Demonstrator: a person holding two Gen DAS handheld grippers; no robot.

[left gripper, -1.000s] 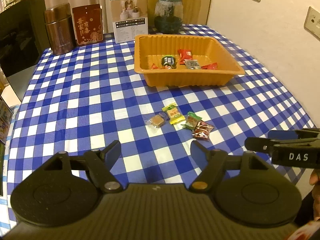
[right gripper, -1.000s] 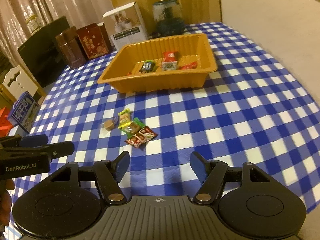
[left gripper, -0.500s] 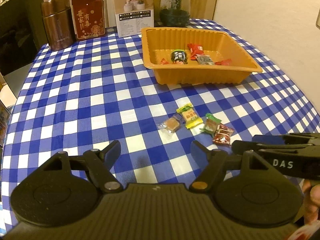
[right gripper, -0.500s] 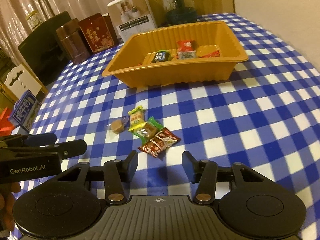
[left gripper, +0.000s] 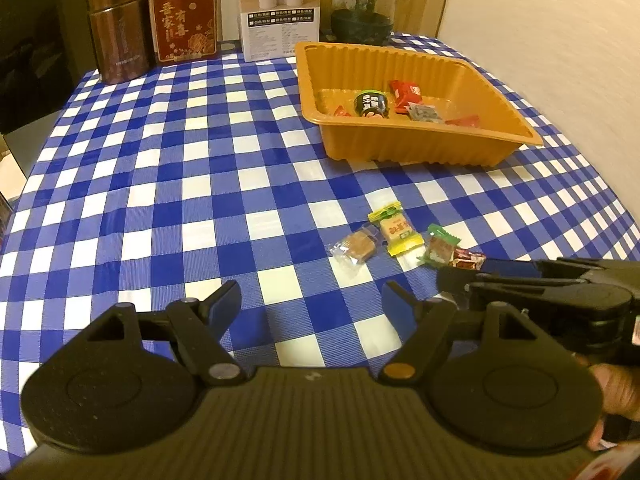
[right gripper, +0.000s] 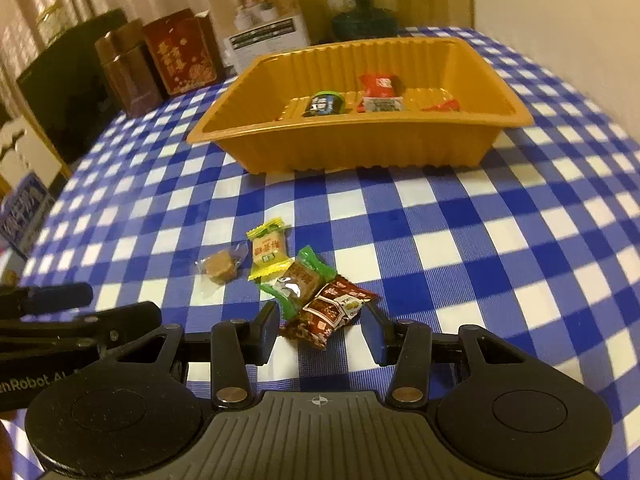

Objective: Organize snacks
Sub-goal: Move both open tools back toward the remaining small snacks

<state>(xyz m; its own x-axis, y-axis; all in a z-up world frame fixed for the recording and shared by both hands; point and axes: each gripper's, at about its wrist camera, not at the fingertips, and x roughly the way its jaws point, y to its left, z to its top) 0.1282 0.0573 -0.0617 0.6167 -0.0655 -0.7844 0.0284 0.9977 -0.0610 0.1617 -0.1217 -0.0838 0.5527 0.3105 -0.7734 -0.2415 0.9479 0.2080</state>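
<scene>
An orange tray [left gripper: 412,148] [right gripper: 352,148] holds several wrapped snacks. On the checked cloth in front of it lie a brown cube in clear wrap [right gripper: 219,266] [left gripper: 358,245], a yellow packet [right gripper: 269,252] [left gripper: 396,232], a green-edged packet [right gripper: 301,280] [left gripper: 440,246] and a dark red packet [right gripper: 328,314] [left gripper: 468,259]. My right gripper [right gripper: 320,330] is open, its fingers either side of the dark red packet's near end. My left gripper [left gripper: 312,308] is open and empty, left of the snacks.
At the table's back stand a brown tin [left gripper: 120,52], a red box [left gripper: 185,24], a white box [left gripper: 280,12] and a glass jar [left gripper: 362,8]. A wall runs along the right; a dark chair [left gripper: 28,52] stands at the left.
My right gripper has moved forward and down to the dark red packet and its jaws have narrowed. My left gripper has shifted left and slightly forward.
</scene>
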